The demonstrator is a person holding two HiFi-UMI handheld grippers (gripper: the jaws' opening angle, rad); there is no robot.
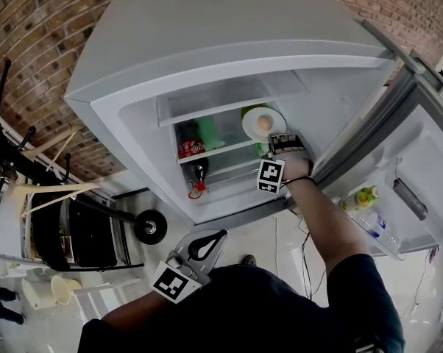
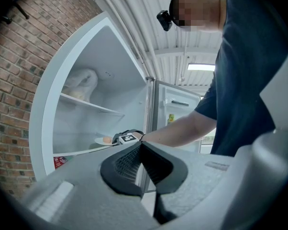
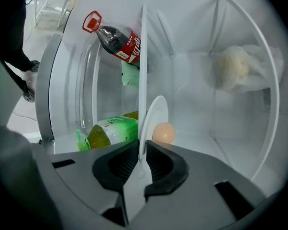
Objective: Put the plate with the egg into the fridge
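With the plate (image 3: 156, 114) and egg (image 3: 163, 132) lying on the fridge shelf (image 3: 144, 56), the right gripper (image 3: 143, 150), its jaws slightly loosened around the rim, should open wider and back out level, while the left gripper (image 2: 140, 150) hangs clenched and empty.

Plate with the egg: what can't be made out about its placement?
- Right gripper view: whether the right tool grips the plate; white rim blends into white fridge wall.
- Head view: whether the plate sits flat on the shelf; the right tool covers its near edge.
- Left gripper view: plate tiny, partly behind the marker cube.
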